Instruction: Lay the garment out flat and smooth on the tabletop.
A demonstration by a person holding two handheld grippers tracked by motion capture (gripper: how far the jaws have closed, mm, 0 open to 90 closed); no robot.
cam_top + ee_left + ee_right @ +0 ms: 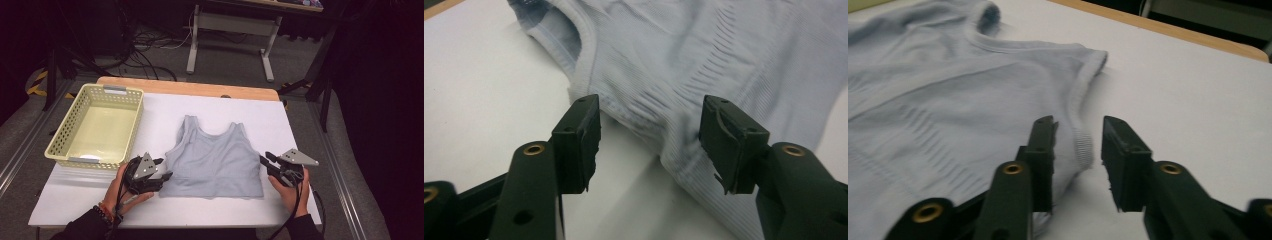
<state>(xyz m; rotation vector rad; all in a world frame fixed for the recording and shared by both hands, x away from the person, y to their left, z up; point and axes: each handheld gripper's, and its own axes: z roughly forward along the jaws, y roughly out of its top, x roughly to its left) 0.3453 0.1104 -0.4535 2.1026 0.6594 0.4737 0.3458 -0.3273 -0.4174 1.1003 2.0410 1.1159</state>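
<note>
Grey ribbed tank top (212, 160) lies flat mid-table on the white board (300, 125), probably spread for folding. Left gripper (162, 170) and right gripper (267, 160) flank its hem corners, both released, gripping nothing.

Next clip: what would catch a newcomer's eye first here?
The pale blue-grey crop top lying flat in the middle of the white table, straps pointing away from the person. Its near corners are flanked by the left gripper and right gripper, both with jaws apart and nothing clamped. An empty yellow basket sits at the table's left edge.
</note>
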